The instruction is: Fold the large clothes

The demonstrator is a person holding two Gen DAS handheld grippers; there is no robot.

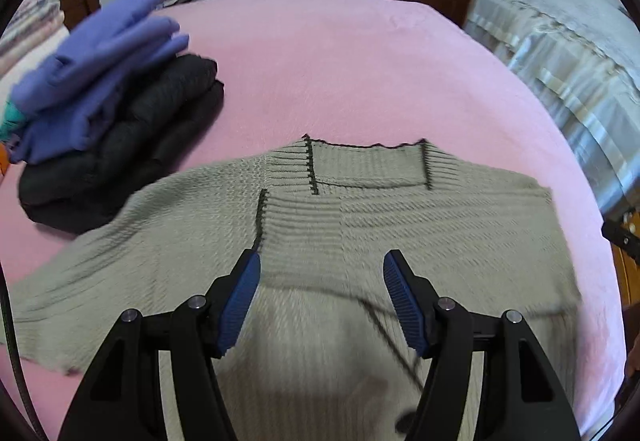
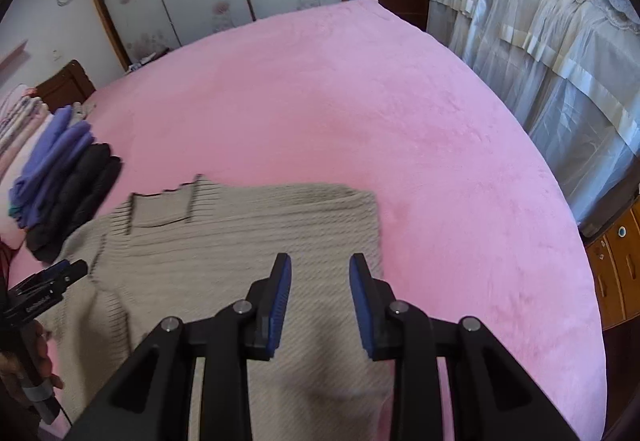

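A beige ribbed knit sweater (image 1: 360,225) with dark trim at the collar lies on the pink bed; the right wrist view shows it as the sweater (image 2: 240,241), its right side folded in. My left gripper (image 1: 322,261) hangs above its middle, open, nothing between the blue pads. My right gripper (image 2: 320,261) hangs over the sweater's right edge, jaws partly apart and empty. At that view's left edge the left gripper (image 2: 60,273) shows, held by a hand (image 2: 42,353).
A pile of folded clothes, purple (image 1: 100,81) on top of black (image 1: 132,145), sits on the pink bedcover (image 1: 360,61) left of the sweater. A draped piece of furniture (image 2: 540,61) stands to the right, a wooden cabinet (image 2: 616,265) near it, wardrobe doors behind.
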